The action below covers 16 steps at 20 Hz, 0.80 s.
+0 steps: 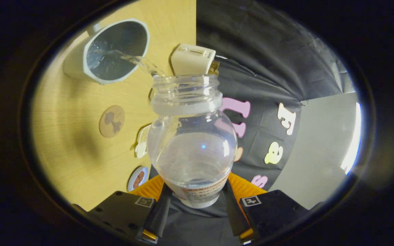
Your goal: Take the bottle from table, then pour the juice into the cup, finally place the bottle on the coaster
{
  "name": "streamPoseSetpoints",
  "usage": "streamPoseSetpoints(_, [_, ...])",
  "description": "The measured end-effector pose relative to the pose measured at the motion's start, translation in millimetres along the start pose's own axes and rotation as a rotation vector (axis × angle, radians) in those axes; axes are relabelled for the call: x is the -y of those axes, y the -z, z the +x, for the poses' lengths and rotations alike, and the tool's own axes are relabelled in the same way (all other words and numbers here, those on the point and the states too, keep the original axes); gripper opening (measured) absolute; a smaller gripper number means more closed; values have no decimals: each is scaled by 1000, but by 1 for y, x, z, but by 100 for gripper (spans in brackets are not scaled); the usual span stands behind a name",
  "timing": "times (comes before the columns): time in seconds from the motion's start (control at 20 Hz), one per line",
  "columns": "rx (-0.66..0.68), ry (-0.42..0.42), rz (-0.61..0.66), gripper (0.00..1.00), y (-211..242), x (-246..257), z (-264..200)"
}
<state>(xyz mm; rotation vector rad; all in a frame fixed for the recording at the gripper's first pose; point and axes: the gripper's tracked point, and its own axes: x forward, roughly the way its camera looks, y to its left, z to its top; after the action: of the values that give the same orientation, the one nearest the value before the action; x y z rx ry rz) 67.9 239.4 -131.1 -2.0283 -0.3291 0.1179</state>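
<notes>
Between the closed tongs [197, 201], the bottle [193, 143] tips mouth-first toward the cup [111, 51].

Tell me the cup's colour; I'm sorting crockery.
White cup, seen in the gripper view; gripper holds the bottle.

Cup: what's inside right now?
Clear liquid streams from the bottle, held shut in the gripper, into the cup. Its depth can't be judged.

Bottle [193, 143] between the gripper [197, 200] fingers; cup [109, 51] beyond; coaster [112, 121] between.
</notes>
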Motion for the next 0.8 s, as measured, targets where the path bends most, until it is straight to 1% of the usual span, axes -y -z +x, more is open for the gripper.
streamPoseSetpoints(0.3, [9,2,-37,79,-5,1,1])
streamPoseSetpoints(0.8, [40,34,-86,79,-9,10,0])
